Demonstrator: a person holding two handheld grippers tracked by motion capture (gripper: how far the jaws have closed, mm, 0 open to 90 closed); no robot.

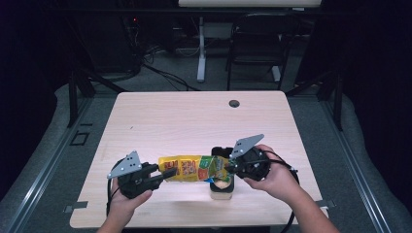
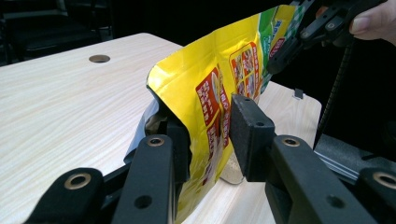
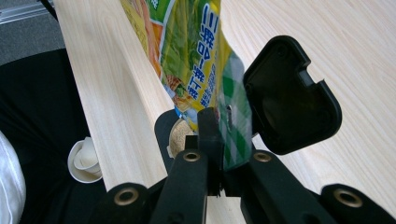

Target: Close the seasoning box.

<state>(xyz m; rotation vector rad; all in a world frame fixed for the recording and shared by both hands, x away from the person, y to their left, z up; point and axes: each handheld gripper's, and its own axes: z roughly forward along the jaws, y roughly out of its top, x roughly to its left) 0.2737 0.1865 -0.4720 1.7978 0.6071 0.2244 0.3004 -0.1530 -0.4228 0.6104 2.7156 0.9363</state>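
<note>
1. Near the worktop's [image 1: 160, 114] front edge, by its left corner: left gripper [image 1: 165, 175] level, jaws spread either side of the yellow pouch's [image 1: 187, 168] open end, one jaw inside the mouth, the other outside; pads not pressing the foil.
2. Held up off the wood: pouch stretched sideways between both tools, printed side toward the front edge.
3. Right of centre, close to the front edge: right gripper [image 1: 227, 167] clamped tight on the pouch's green checked end [image 3: 233, 126].
4. Directly beneath that end: small container [image 1: 221, 188] with black flip lid [image 3: 289, 100] thrown open, pale powder inside.
5. Toward the far edge: round hole [image 1: 234, 103] in bare wood.
</note>
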